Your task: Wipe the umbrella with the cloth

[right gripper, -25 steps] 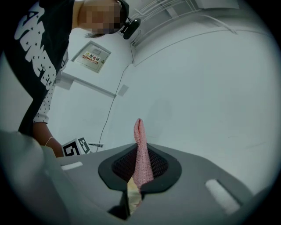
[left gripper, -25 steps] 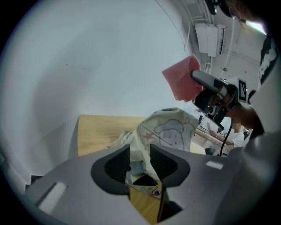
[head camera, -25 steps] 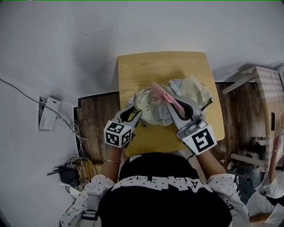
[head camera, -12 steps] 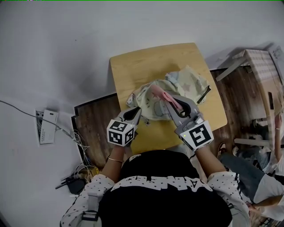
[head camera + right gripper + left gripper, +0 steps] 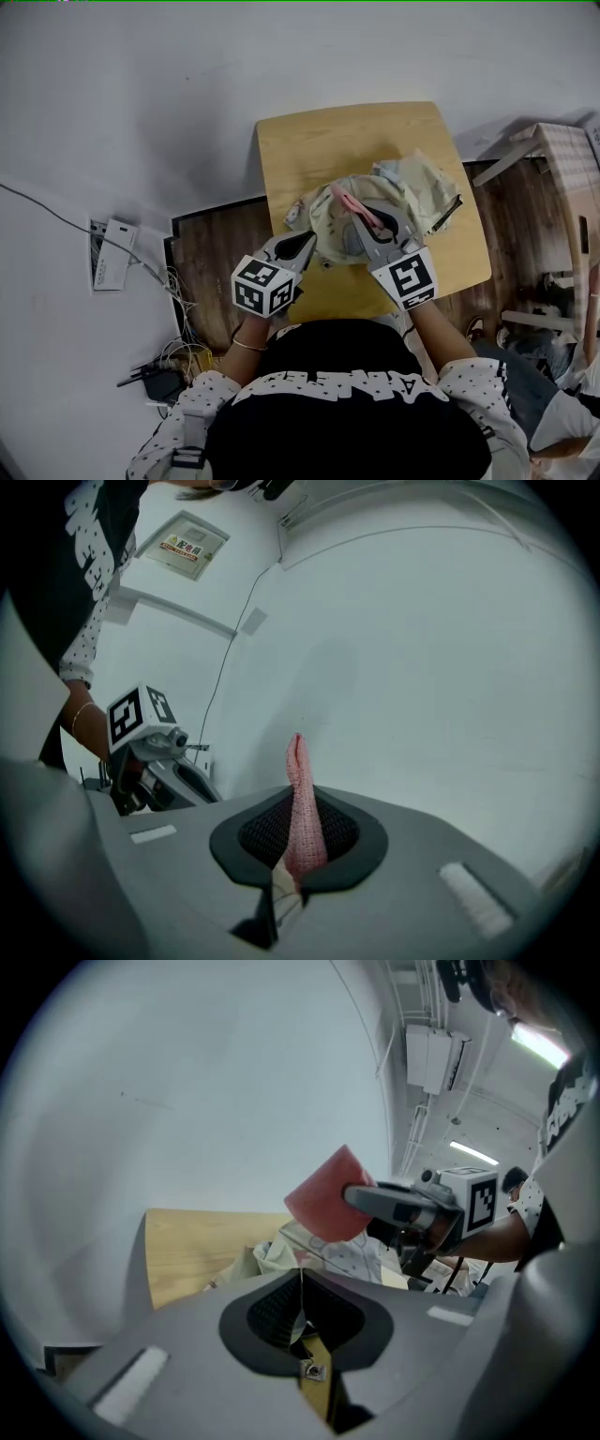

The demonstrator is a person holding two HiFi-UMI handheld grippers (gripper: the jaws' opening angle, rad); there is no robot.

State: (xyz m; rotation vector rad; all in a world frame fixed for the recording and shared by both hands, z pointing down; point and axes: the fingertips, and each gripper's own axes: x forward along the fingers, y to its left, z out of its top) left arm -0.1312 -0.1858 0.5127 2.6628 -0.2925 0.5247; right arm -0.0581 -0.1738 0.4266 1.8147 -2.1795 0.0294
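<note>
Over the table [image 5: 309, 150], pink cloth [image 5: 298, 780] pinched in right gripper [image 5: 298, 841], umbrella [image 5: 412, 187] beneath.

A small wooden table [image 5: 323, 150] on wood flooring [image 5: 211, 253] carries a crumpled pale umbrella [image 5: 417, 187].

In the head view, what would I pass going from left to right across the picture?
White box → left gripper → right gripper → pale wooden furniture. The umbrella overlaps both grippers, so I leave it out of the order.
</note>
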